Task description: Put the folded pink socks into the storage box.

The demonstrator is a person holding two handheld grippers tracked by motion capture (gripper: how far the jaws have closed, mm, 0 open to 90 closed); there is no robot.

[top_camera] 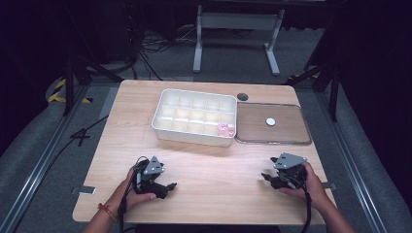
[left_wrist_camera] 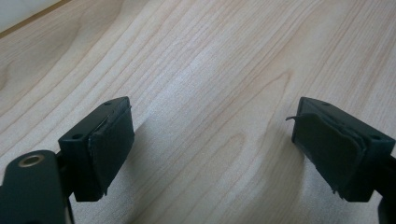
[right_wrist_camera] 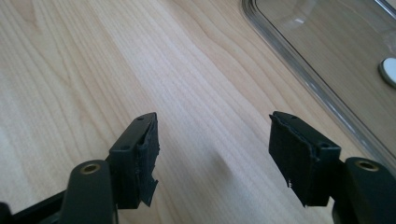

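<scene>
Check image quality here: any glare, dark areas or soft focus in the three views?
High view: table lit, surrounding floor very dark, the white box slightly overexposed. Left gripper view: left tongs near the lens look soft, the wood grain sharper. Right gripper view: reflections glare on the clear lid; the white disc is cut off by the frame edge.

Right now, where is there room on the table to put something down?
The bare wood between the left gripper and right gripper is free, up to the white box. The left strip beside the box is free too. The back is crowded by the box and clear lid.
</scene>
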